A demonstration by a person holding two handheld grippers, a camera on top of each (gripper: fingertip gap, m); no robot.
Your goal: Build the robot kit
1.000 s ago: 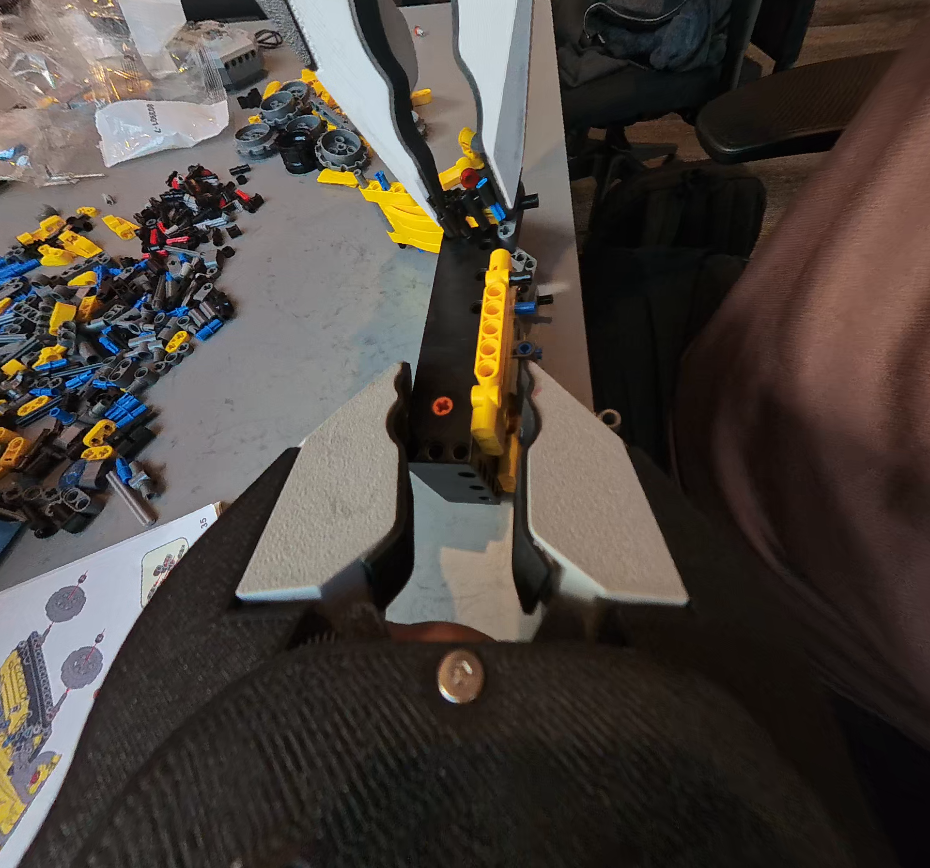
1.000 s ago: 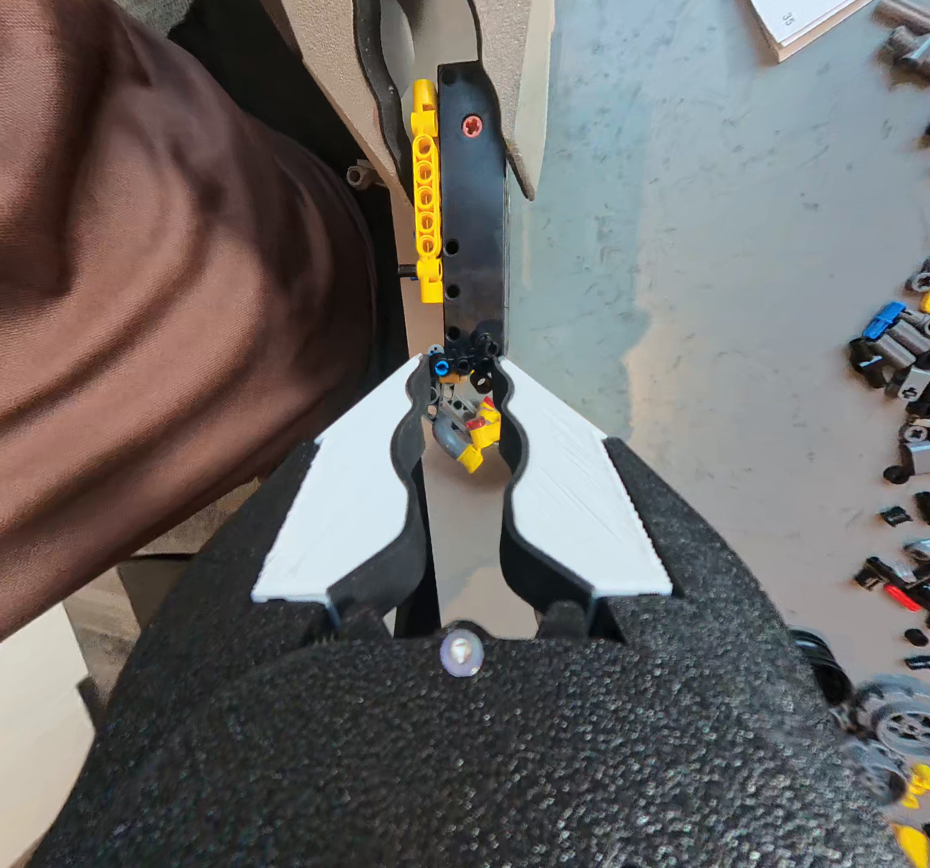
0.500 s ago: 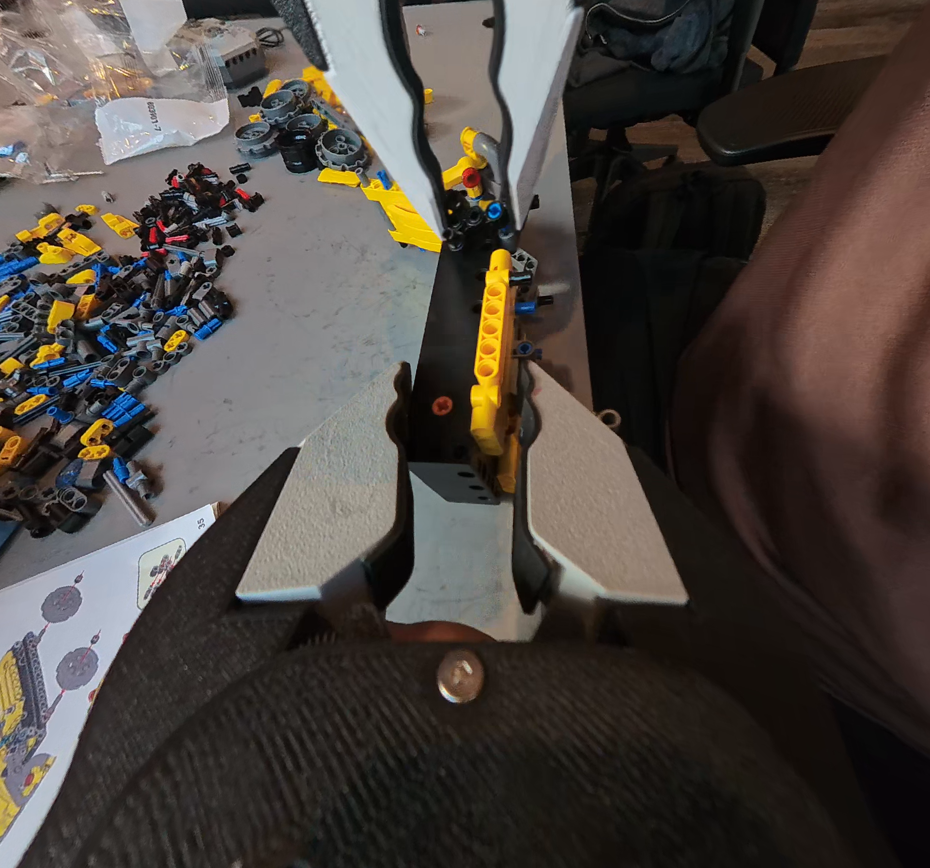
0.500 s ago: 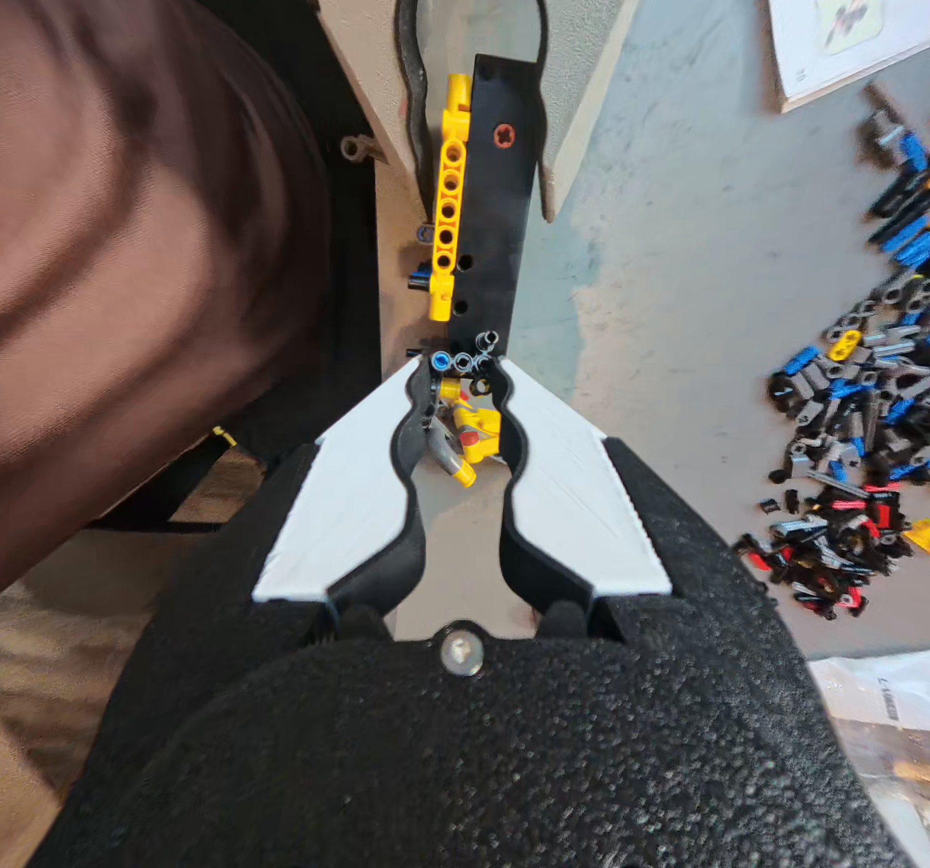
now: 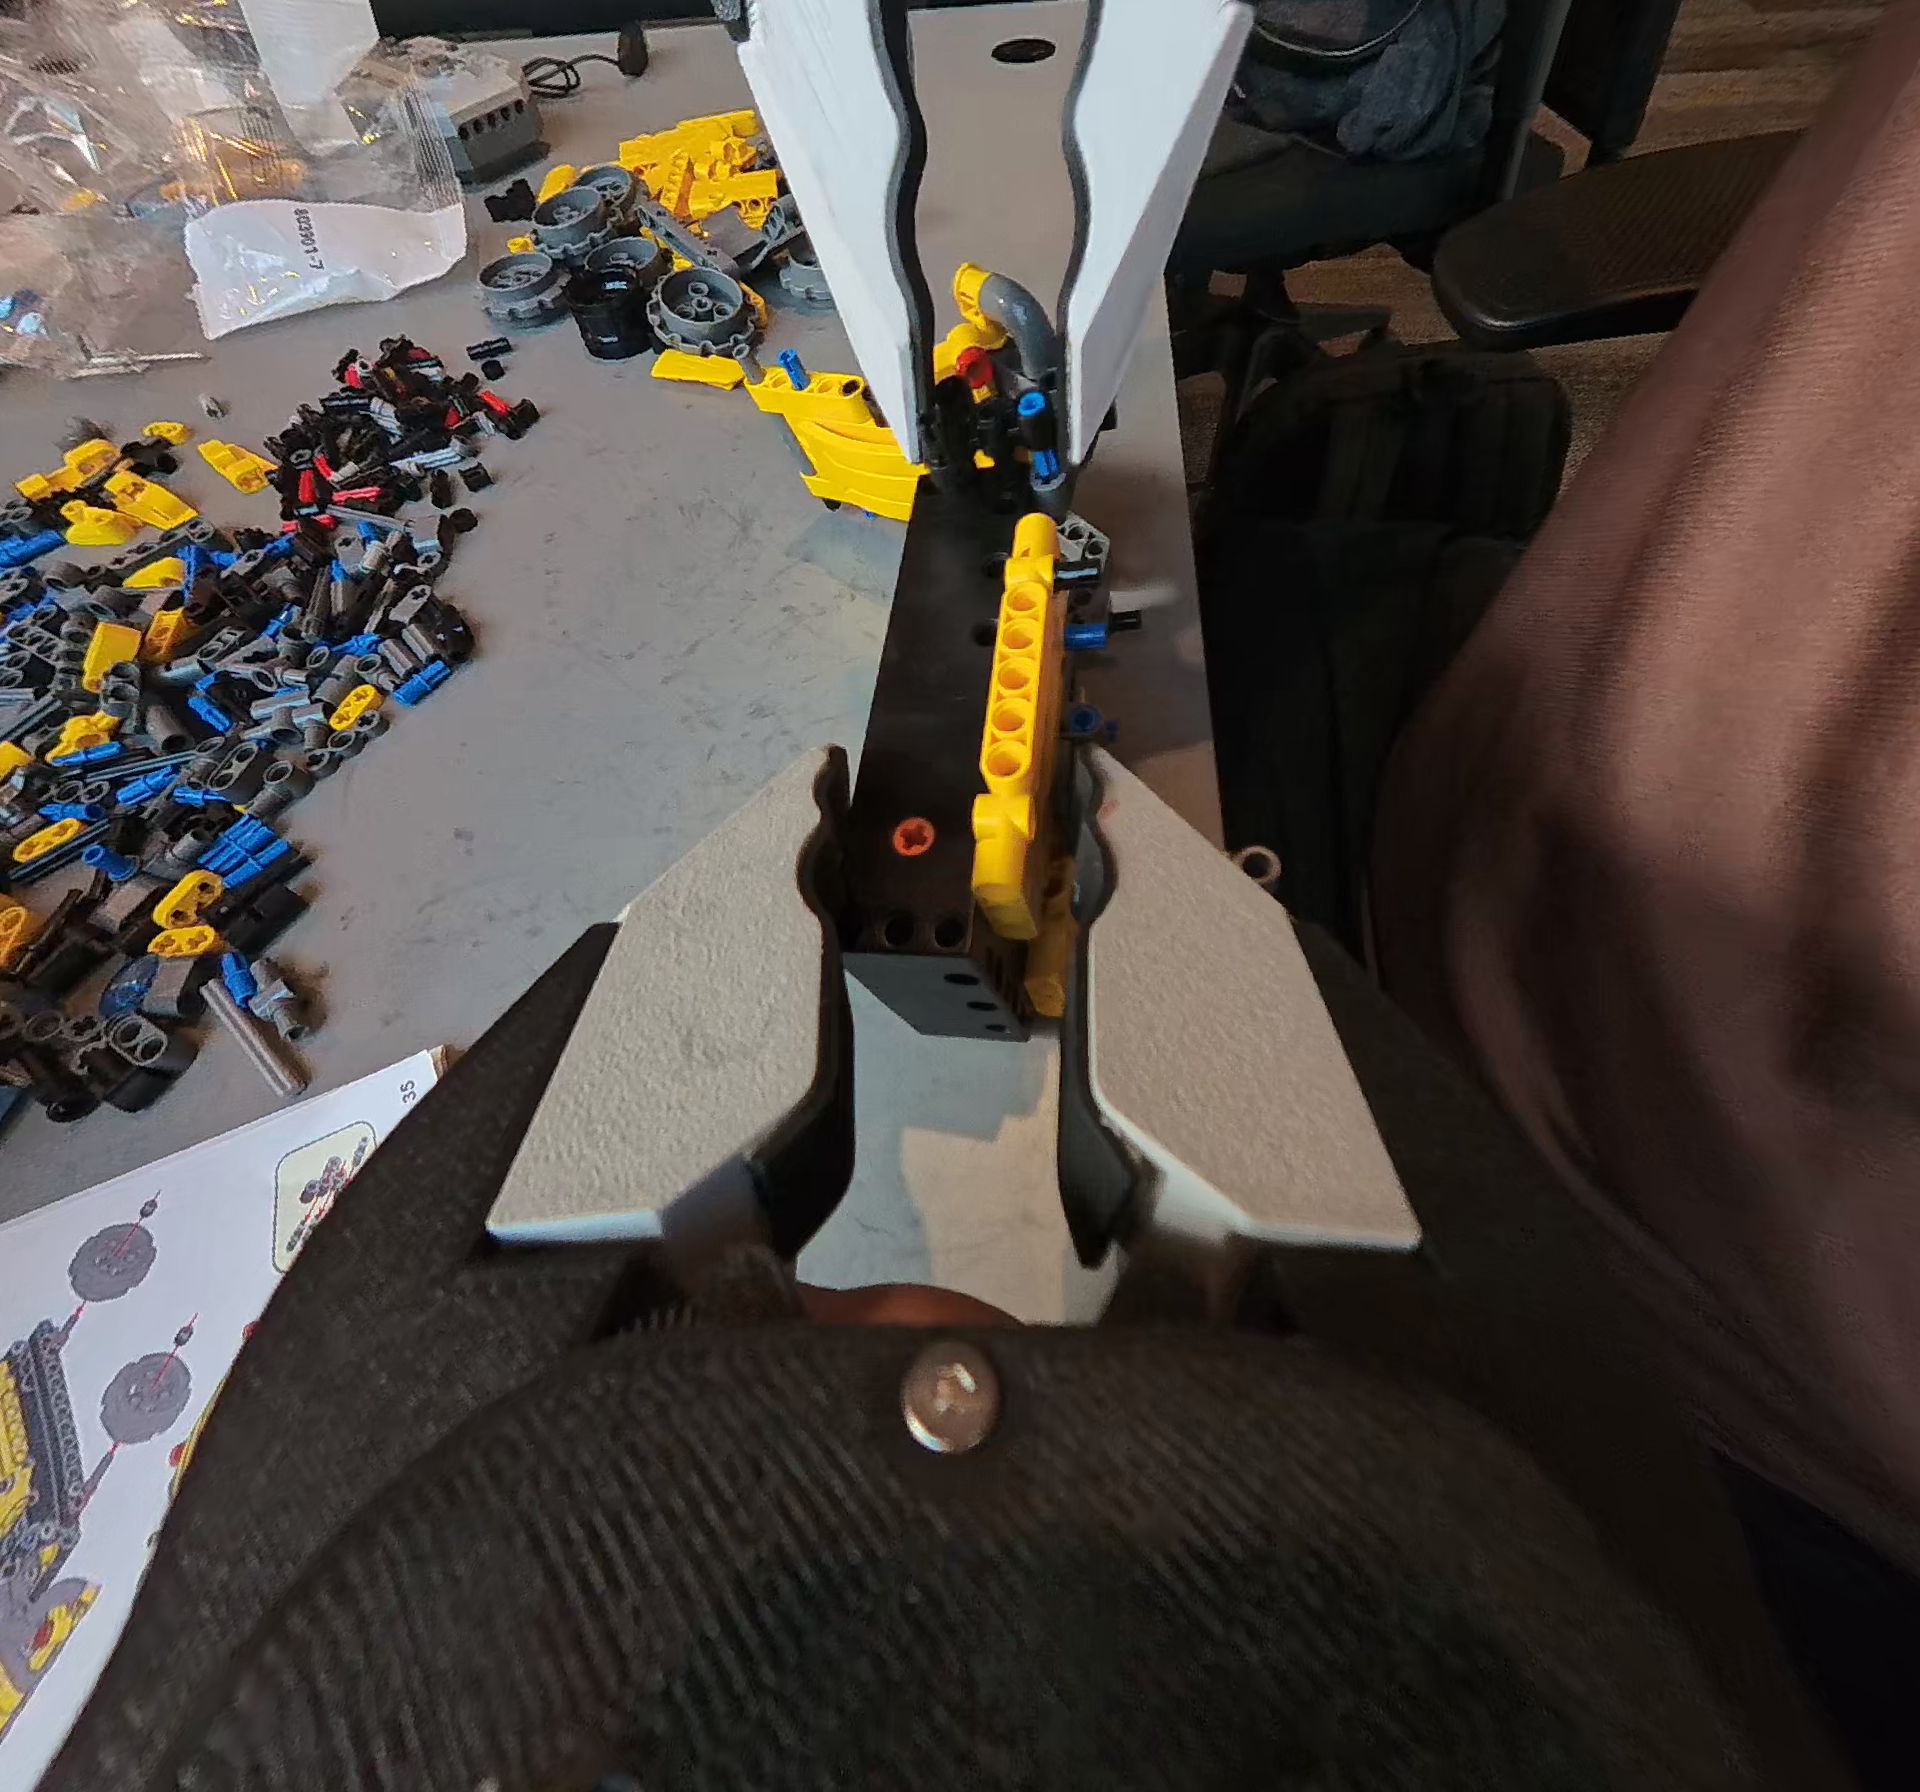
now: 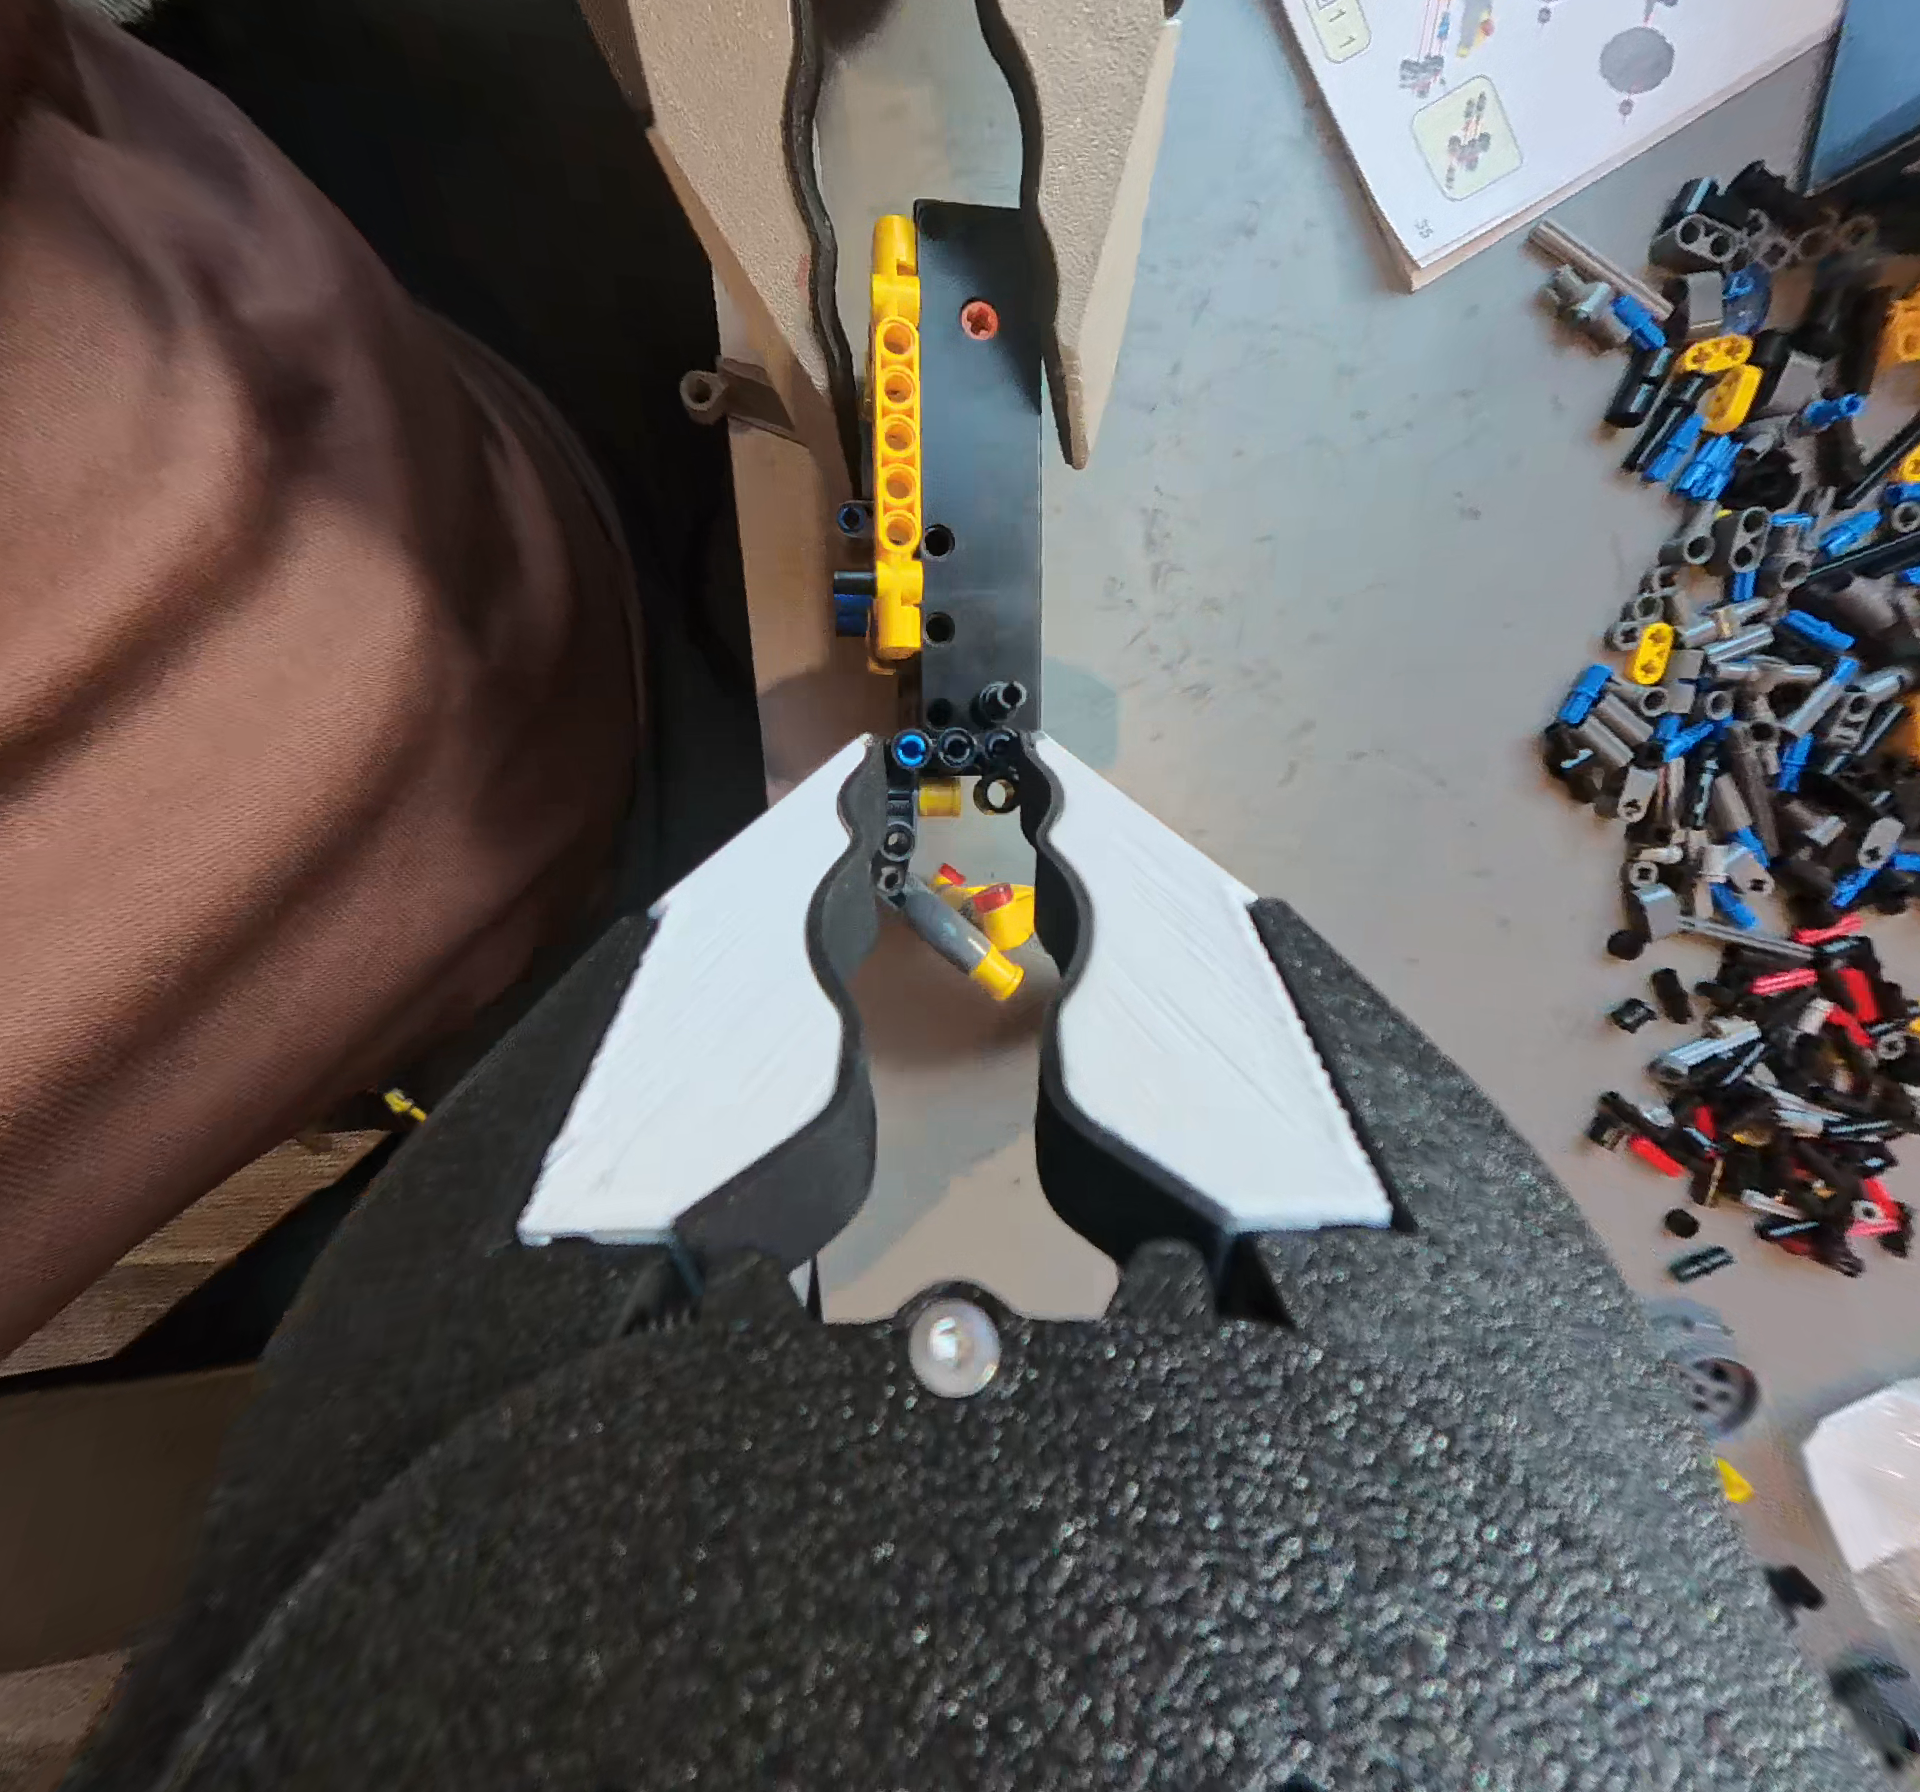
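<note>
A long black block point(image 5: 925, 703) with a yellow holed beam point(image 5: 1023, 682) on its side is held level over the grey table's point(image 5: 644, 599) right edge. My left gripper point(image 5: 956, 807) is shut on its near end. My right gripper point(image 5: 992, 433) faces it and is shut on the far end, a cluster of black and blue pins. A grey curved piece with a yellow tip point(image 5: 1023, 308) sits between the right fingers. In the right wrist view the right gripper point(image 6: 954, 755) grips the pins, with the block point(image 6: 987, 495), the beam point(image 6: 896, 454) and the left gripper point(image 6: 961, 392) beyond.
A pile of small black, blue, yellow and red parts point(image 5: 208, 682) covers the table's left. Grey wheels point(image 5: 623, 277) and plastic bags point(image 5: 156, 111) lie farther back. An instruction booklet point(image 5: 125, 1327) lies near me. A person's brown clothing point(image 5: 1714, 807) and a chair point(image 5: 1558, 267) are on the right. The grippers' ends are close to 6 cm from one another.
The right gripper has swung around the far end of the block, now facing the left gripper more squarely. The left gripper and the block have stayed put. Both grips hold.
</note>
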